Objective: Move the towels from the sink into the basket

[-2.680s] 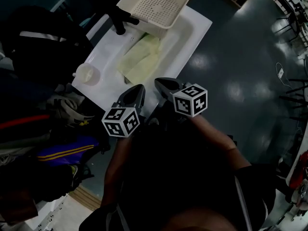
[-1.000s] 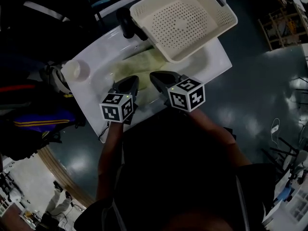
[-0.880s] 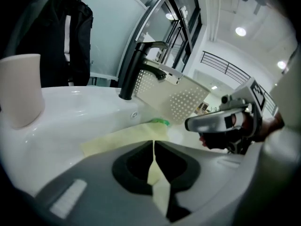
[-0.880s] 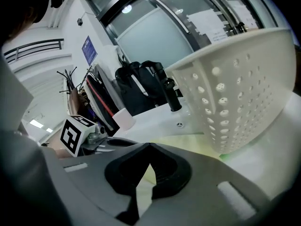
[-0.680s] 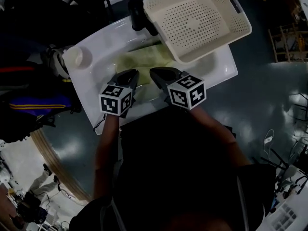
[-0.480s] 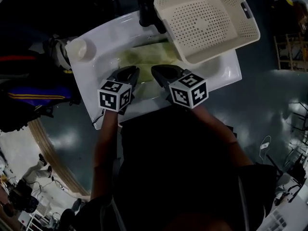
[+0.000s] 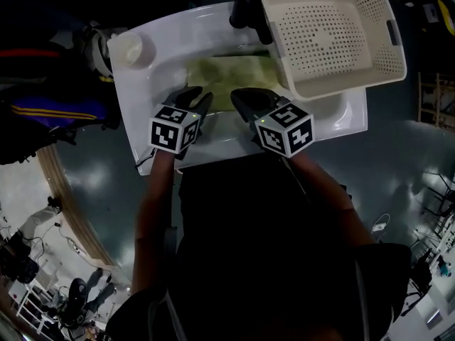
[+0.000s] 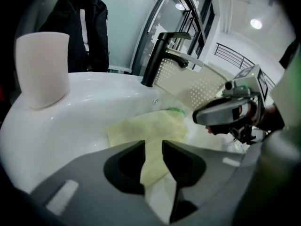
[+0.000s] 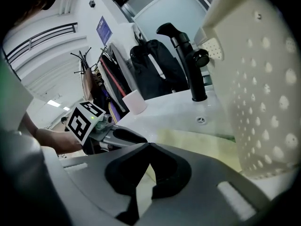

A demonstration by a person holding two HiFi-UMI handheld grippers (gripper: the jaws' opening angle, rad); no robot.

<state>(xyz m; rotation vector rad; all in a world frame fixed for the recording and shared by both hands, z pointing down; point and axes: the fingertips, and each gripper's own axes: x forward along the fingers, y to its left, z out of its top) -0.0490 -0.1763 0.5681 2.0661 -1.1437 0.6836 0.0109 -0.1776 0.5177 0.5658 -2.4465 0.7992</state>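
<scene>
Towel (image 7: 229,73): flat in the sink (image 7: 142,94), its far edge under the basket (image 7: 387,30).
Basket: propped across the sink's right end, beside the tap (image 7: 245,2).
Left gripper (image 8: 153,147): over the near rim, jaws parted and just been opening, nothing pinched; the towel shows beyond the gap.
Right gripper (image 9: 149,147): just beside it, clenched on nothing.
Cup (image 7: 132,48): on the sink's left corner.

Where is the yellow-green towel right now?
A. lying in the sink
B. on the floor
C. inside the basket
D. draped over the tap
A: the towel lies flat in the bowl of the white sink, and the basket holds nothing.
</scene>
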